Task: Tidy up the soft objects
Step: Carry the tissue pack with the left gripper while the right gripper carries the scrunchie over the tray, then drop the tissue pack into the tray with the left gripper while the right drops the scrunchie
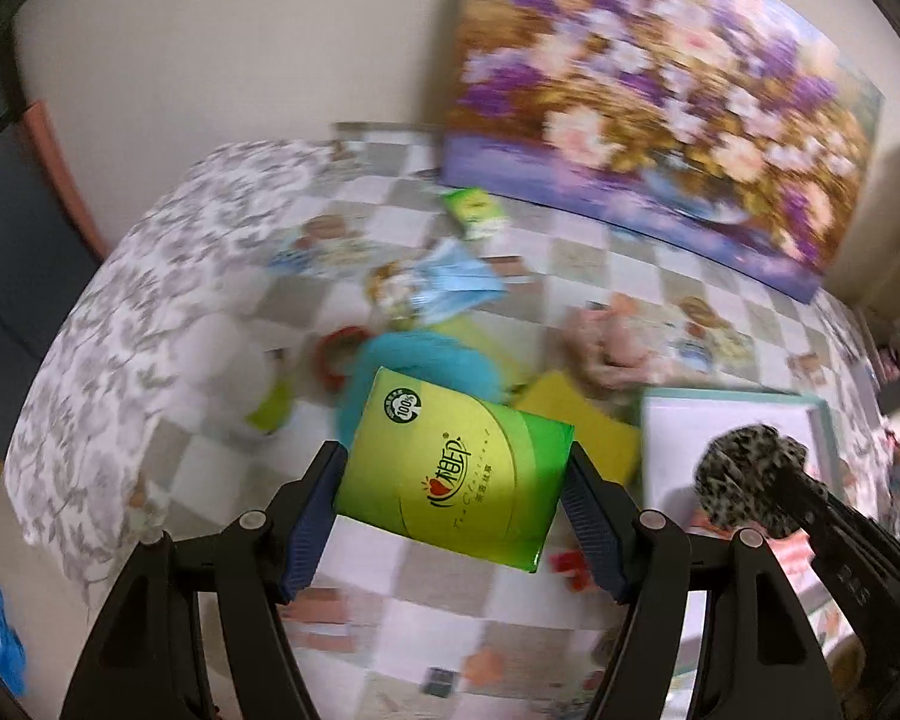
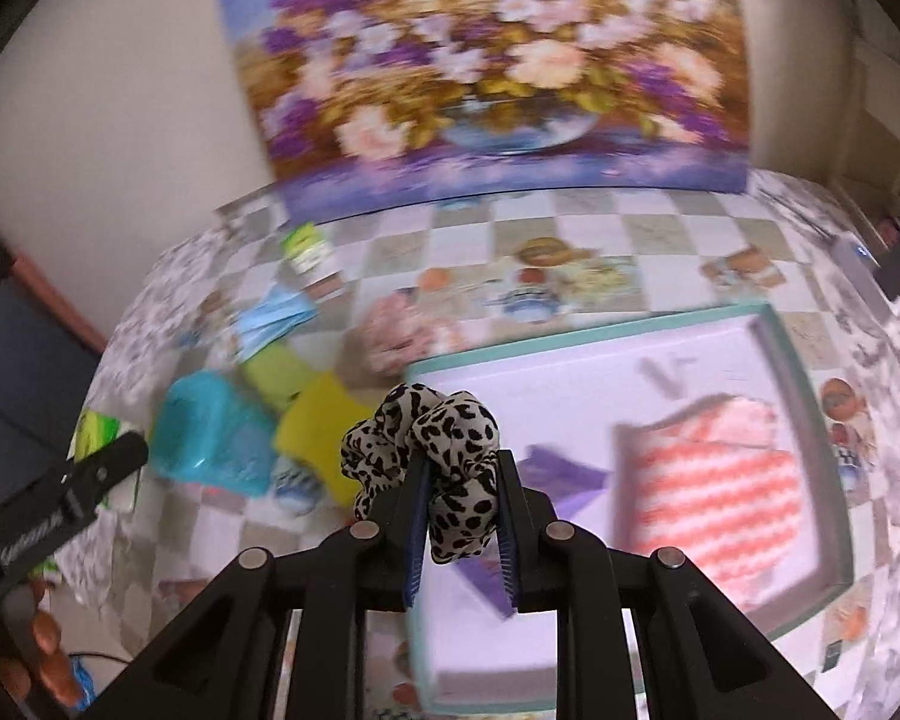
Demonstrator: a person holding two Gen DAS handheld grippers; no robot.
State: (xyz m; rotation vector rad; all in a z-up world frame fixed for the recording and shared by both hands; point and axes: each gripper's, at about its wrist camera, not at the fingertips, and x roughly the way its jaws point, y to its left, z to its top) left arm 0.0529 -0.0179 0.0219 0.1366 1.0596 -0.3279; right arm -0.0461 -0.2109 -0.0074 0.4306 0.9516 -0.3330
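A home room — patterned tablecloth (image 2: 660,228), flower painting (image 2: 486,66) against the wall.

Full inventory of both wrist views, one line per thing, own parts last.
tissue pack: 1, green-yellow, between the left pads, off the table
scrunchie: 1, leopard print, between the right pads
second tissue pack: 1, green, far side of the table by the painting
tray: 1, white with teal rim, right part of the table
striped cloth: 1, pink and white, in the tray
purple piece: 1, in the tray
sponge: 1, yellow, left of the tray
teal object: 1, left of the sponge
painting: 1, floral, against the wall
left hand-held gripper: holding the tissue pack
right hand-held gripper: holding the scrunchie
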